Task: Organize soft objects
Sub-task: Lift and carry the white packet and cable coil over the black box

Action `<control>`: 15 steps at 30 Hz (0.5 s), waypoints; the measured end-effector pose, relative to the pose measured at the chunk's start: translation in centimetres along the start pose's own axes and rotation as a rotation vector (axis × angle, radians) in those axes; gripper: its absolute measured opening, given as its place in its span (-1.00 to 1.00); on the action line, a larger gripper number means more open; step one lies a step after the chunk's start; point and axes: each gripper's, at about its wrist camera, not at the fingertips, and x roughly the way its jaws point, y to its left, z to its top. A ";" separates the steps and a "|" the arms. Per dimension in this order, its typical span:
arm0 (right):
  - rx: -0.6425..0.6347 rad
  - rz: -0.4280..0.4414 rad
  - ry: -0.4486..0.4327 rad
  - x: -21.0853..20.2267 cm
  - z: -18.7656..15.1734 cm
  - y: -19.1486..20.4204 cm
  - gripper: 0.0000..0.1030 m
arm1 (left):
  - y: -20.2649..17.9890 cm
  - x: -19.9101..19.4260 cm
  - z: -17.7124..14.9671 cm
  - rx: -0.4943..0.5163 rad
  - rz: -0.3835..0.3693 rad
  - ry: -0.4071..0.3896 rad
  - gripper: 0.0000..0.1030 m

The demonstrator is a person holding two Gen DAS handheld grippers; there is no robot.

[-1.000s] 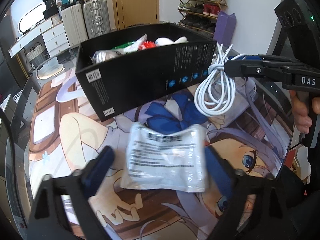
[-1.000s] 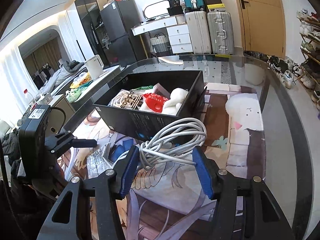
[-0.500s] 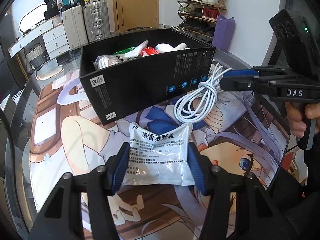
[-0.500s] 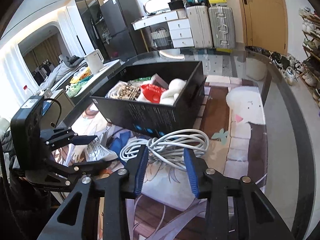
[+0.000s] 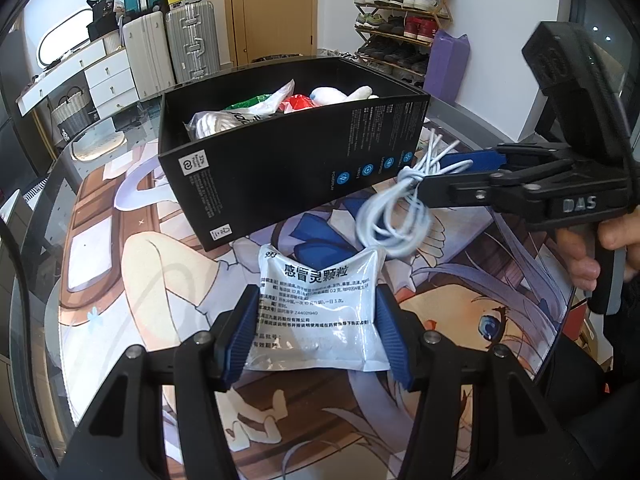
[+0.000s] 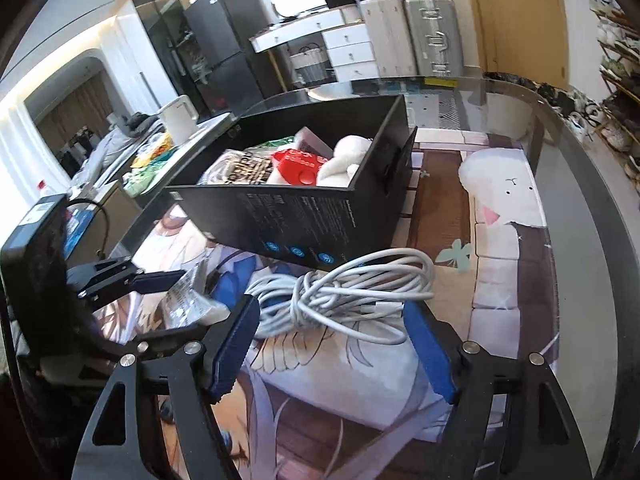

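- Sachet (image 5: 320,312) of granules: lay flat on the printed mat (image 5: 120,280) in front of the black box (image 5: 280,160); left gripper (image 5: 316,336) had its jaws pressed on both side edges.
- Cable coil (image 6: 340,292), white: rested on the mat just beside the box wall, between the right gripper (image 6: 332,344) jaws, which were opening and no longer pinched it.
- Box contents: plush toy (image 6: 344,160), red packet (image 6: 296,164), bagged items already inside.
- Outstanding, by judgement: sachet and cable not yet boxed.
- Bench (image 6: 580,184): glass-topped, carried mat and box.
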 end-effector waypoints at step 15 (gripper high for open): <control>-0.013 -0.007 -0.027 -0.2 -0.3 -0.1 0.10 | 0.1 0.0 0.2 -0.008 -0.011 0.000 0.08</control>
